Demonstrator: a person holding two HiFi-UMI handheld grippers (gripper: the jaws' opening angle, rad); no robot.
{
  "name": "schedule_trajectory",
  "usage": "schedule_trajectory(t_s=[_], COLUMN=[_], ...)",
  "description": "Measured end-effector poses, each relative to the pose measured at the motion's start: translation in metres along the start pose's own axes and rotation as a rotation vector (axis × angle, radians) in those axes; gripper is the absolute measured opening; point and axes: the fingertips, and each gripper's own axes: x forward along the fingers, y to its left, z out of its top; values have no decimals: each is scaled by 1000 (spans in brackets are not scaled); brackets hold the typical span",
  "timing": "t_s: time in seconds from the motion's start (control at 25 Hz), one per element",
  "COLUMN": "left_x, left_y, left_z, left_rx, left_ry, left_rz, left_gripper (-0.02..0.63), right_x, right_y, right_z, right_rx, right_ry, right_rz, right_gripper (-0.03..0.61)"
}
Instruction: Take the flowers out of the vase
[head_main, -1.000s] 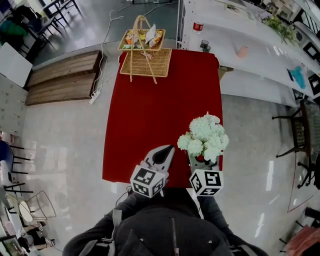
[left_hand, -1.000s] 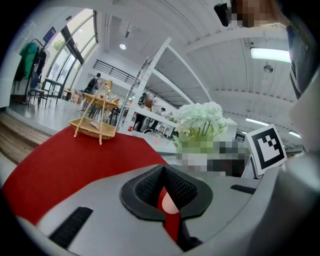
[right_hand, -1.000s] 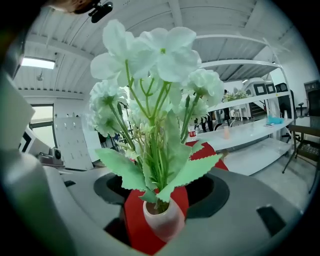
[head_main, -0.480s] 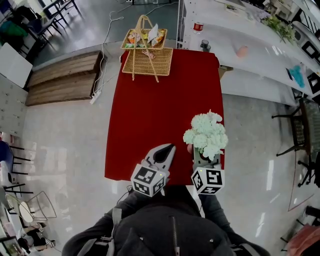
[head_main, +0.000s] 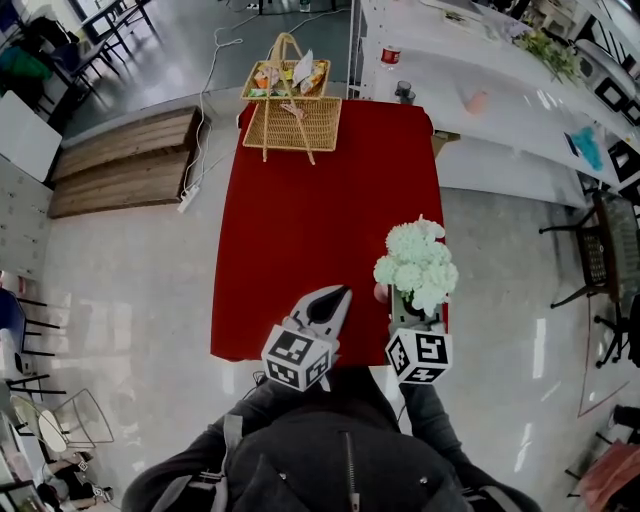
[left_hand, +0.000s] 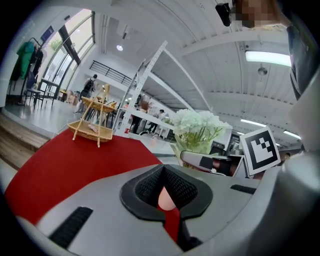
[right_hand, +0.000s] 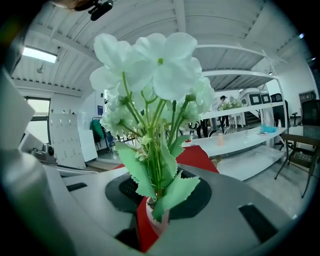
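Across the pale, glossy tiled floor (head_main: 130, 280) stands a long desk covered in red cloth (head_main: 300, 250), with a long white desk (head_main: 480, 90) running off to its right and a low stack of brown wooden steps (head_main: 125, 155) to its left. At the near end, a person in a dark jacket (head_main: 340, 450) holds both tools out over the red edge. On the far end of the red desk sits a woven wicker basket with a tall hoop handle (head_main: 292, 110), well apart from everything else. Close to the near right corner rises a bunch of white flowers with green stems and toothed leaves (head_main: 417, 262), upright, its stems still down in a pale vase (left_hand: 194, 148). The right hand-held gripper (head_main: 412, 312) reaches in under the blooms. Its jaws have just been closing and now pinch the stems low down, just above the vase's mouth, with leaves spilling over them. The left hand-held gripper (head_main: 338, 296) hangs over the red cloth just beside the flowers. Its jaws are pressed together and hold nothing.
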Motion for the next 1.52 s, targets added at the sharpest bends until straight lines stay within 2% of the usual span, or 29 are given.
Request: schedule_trajectory(t_s=[0.68,1.08,1.32,1.52], left_x=[-9,-13,-15,-11], left_y=[-7,-4,2,4], left_z=[21,33,38,42], left_rx=[31,21,13,14], left_ry=[-45,-80,-91,-95], left_rz=[-74,-119,-146,-176], left_gripper=[9,9,9,9], right_x=[-15,-25,-30,-37], right_y=[0,-3,-2,1], right_z=[32,65,84,113], right_rx=[21,9,54,18], right_ry=[-73,-137,-178,-223], right_rz=[-41,-88,-90,-87], right_gripper=[98,98,98,98])
